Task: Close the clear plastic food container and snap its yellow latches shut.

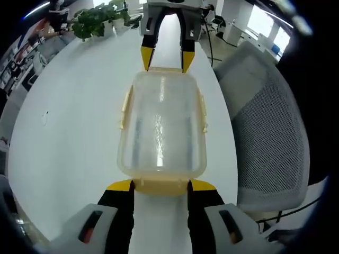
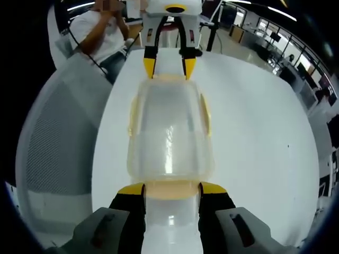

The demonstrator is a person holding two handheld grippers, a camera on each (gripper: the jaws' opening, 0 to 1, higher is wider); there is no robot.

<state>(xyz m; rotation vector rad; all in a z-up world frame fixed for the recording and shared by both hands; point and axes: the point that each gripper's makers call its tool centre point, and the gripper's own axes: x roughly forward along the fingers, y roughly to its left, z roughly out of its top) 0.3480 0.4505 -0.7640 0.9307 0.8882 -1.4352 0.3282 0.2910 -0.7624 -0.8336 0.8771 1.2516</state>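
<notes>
The clear plastic container (image 1: 161,127) lies lengthwise on the white table (image 1: 69,132) with its lid on. Yellow latches (image 1: 125,108) stick out a little along both long sides. My left gripper (image 1: 162,185) is open, and its yellow-tipped jaws straddle the near end latch (image 1: 161,186). At the far end, my right gripper (image 1: 167,59) stands open at the container's corners. In the right gripper view the container (image 2: 169,132) runs away from my right gripper (image 2: 172,189), which is open around its own end latch (image 2: 172,190). The left gripper (image 2: 169,67) faces it from the opposite end.
A grey mesh chair (image 1: 270,132) stands against the table edge beside the container; the same chair (image 2: 58,143) appears in the right gripper view. A potted plant (image 1: 98,20) sits at the table's far end. A seated person (image 2: 100,32) is beyond the table.
</notes>
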